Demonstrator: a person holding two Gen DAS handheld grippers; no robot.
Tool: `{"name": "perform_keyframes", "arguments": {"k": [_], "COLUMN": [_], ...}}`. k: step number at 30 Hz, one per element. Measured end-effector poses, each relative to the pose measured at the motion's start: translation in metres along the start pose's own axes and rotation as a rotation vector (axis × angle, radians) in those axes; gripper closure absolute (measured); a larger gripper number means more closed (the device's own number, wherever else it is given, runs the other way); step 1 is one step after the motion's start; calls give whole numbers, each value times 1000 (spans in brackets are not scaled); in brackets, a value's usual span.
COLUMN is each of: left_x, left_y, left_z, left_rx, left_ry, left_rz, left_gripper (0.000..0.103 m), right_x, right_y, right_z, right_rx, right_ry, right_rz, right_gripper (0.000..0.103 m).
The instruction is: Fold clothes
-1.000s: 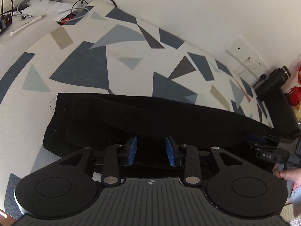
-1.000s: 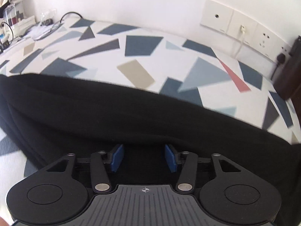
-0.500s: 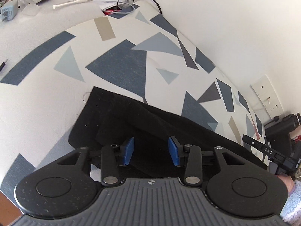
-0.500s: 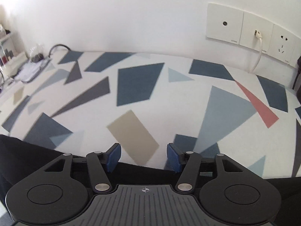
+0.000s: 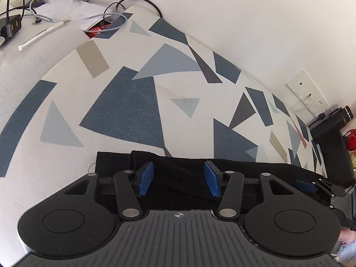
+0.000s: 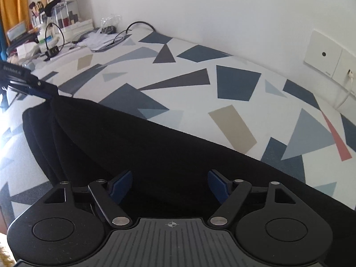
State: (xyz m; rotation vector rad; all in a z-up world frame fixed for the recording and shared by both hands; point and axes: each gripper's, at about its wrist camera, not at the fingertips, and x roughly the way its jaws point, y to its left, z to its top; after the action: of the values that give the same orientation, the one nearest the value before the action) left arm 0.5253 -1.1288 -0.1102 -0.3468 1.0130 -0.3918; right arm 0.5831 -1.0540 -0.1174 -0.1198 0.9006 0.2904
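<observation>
One wide surface covered in a white cloth (image 5: pixel 182 120) printed with blue, grey, tan and pink triangles and blocks fills both views, backed by a plain white wall (image 5: pixel 244 22). Across its near edge lies one black garment (image 6: pixel 155 151), a soft, matte, slightly fuzzy fabric folded into a long narrow band. In the right wrist view it runs from about 9 o'clock down to 4 o'clock, with several layered edges showing at its left end. In the left wrist view the same band stretches from 8 o'clock to 3 o'clock, with a straight cut edge and a doubled corner near the middle.

Two grippers are in view, each with blue pads. The left gripper (image 5: pixel 179 181) sits low over the garment's left end, its fingers spread apart with black cloth lying between and beneath them; they clamp nothing. The right gripper (image 6: pixel 170 185) hovers over the garment too, fingers spread wide and empty. Each gripper also appears in the other's view: the left at 9 o'clock, its tip at the garment's end, the right at 3 o'clock.

One white socket panel (image 6: pixel 329 60) is on the wall at 2 o'clock in the right view, with a white cable plugged in. At 10 o'clock lies clutter (image 6: pixel 51 37): cables, papers, bottles and brushes, too small to count.
</observation>
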Motion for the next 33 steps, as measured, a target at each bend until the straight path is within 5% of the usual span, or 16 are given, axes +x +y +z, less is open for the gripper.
{"name": "perform_keyframes", "arguments": {"k": [6, 12, 17, 22, 25, 29, 33], "left_x": [12, 21, -5, -14, -7, -4, -7], "left_y": [13, 21, 41, 35, 18, 1, 14], "left_z": [13, 35, 44, 20, -3, -26, -18], "left_rx": [-14, 2, -34, 111, 238, 336, 220], "left_ry": [11, -39, -59, 60, 149, 129, 125], "left_rz": [-34, 29, -46, -72, -2, 48, -38], "left_gripper": [51, 51, 47, 46, 46, 43, 43], "right_x": [22, 42, 26, 9, 22, 38, 60], "right_y": [18, 3, 23, 43, 48, 32, 20], "right_z": [10, 35, 28, 21, 13, 25, 42], "right_rx": [-20, 209, 68, -72, -107, 84, 246], "right_ry": [-3, -91, -73, -55, 5, -45, -79], "right_rz": [-23, -230, -102, 26, -40, -89, -230], "right_gripper": [30, 35, 28, 29, 33, 28, 25]}}
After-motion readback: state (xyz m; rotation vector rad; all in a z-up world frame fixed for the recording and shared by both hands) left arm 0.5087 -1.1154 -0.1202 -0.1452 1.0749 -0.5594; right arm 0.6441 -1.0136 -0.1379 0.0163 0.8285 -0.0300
